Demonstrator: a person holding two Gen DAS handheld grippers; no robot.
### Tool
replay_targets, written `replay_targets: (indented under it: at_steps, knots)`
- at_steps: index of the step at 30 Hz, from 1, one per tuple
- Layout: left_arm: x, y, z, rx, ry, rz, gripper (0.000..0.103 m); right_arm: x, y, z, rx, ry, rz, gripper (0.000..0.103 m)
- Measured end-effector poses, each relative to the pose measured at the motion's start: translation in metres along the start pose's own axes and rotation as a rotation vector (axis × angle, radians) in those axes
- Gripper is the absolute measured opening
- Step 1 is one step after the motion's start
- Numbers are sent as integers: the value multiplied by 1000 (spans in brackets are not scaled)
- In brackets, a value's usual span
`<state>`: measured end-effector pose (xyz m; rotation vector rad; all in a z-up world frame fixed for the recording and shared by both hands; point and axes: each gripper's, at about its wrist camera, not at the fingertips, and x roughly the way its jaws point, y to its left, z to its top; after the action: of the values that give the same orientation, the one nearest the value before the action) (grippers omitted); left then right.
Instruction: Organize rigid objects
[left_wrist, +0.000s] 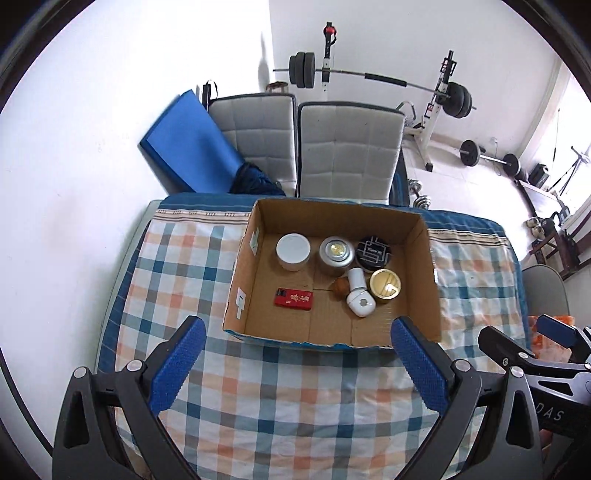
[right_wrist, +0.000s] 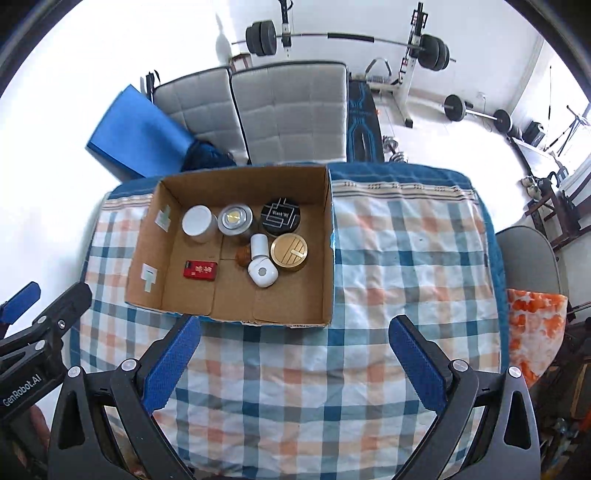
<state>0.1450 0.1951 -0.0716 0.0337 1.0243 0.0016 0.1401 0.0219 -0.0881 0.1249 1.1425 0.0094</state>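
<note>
An open cardboard box (left_wrist: 240, 280) (right_wrist: 328, 258) sits on the checked tablecloth. Inside it are a white-lidded jar (left_wrist: 293, 248) (right_wrist: 197, 220), a silver tin (left_wrist: 336, 251) (right_wrist: 234, 218), a black tin (left_wrist: 373, 252) (right_wrist: 280, 217), a gold-lidded jar (left_wrist: 385, 283) (right_wrist: 289, 251), a white bottle lying down (left_wrist: 359, 293) (right_wrist: 261, 264), a small brown ball (left_wrist: 340, 286) (right_wrist: 243, 255) and a red flat box (left_wrist: 294, 298) (right_wrist: 200, 270). My left gripper (left_wrist: 295, 332) is open and empty in front of the box. My right gripper (right_wrist: 295, 332) is open and empty, also short of the box.
The checked tablecloth (left_wrist: 280, 398) (right_wrist: 406, 258) covers the table. Two grey padded chairs (left_wrist: 347, 147) (right_wrist: 291, 110) stand behind it, with a blue mat (left_wrist: 184, 147) (right_wrist: 133, 133) at the wall. Barbells and a rack (left_wrist: 443, 96) stand at the back. An orange patterned cloth (right_wrist: 535, 325) hangs at the right.
</note>
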Motion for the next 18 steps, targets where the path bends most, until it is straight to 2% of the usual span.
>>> replay_targets:
  at_steps: [8, 18]
  knots:
    - [-53, -1, -8, 1, -64, 5, 103, -70, 0, -24, -13, -82, 4, 103]
    - [-98, 6, -19, -17, -120, 3, 103, -129, -7, -36, 12, -171, -4, 103]
